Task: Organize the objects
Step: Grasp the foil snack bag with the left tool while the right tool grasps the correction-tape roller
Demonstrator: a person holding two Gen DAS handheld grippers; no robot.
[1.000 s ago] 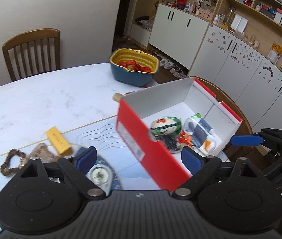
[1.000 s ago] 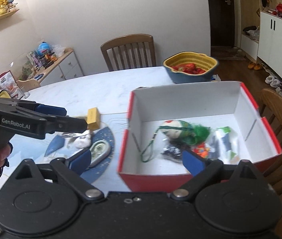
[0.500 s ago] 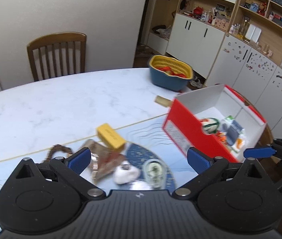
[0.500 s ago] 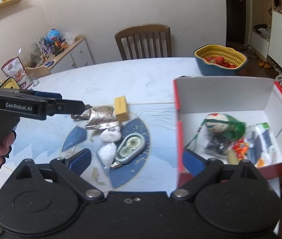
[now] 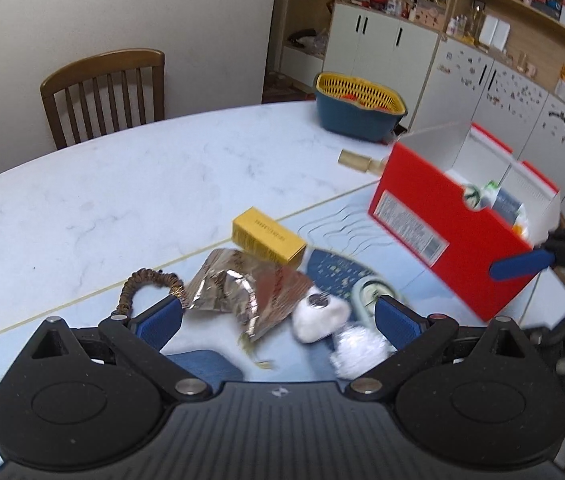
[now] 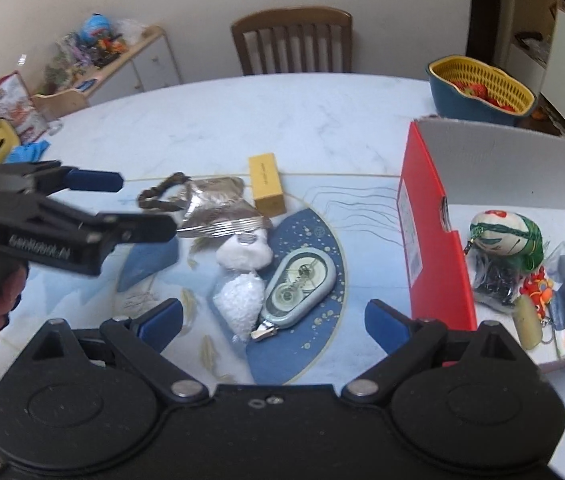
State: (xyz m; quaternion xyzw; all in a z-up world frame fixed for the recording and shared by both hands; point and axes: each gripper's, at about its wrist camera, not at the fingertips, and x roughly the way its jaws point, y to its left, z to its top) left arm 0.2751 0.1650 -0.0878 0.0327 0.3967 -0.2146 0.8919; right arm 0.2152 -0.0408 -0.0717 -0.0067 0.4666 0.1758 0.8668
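The surface (image 6: 242,120), a white marble-look top with a blue printed mat at its near edge, carries a loose heap of small things still to be sorted. At its right edge stands the red shoebox (image 6: 422,216), open and white inside. It already holds a green-netted pouch (image 6: 506,240), a dark bundle, a small red charm, a pale cylinder and a clear packet with a blue card. Toward the far right corner sits a blue basket with a yellow strainer insert (image 6: 482,88), something red inside (strawberries, perhaps).

The step in hand looks like the reach for the next loose item. Both claws are empty: the left claw (image 5: 278,320) is spread wide above the crumpled foil wrapper (image 5: 242,292), and the right claw (image 6: 274,318) is spread above the correction-tape dispenser (image 6: 300,284).

Near the mat's middle also lie a yellow box (image 6: 268,184), a white fluffy clip (image 6: 242,254), a bag of white beads (image 6: 240,300) and a brown scrunchie (image 6: 158,196).

Next, I judge, each claw must lower onto one item, close without catching a neighbour, and carry it to the shoebox.
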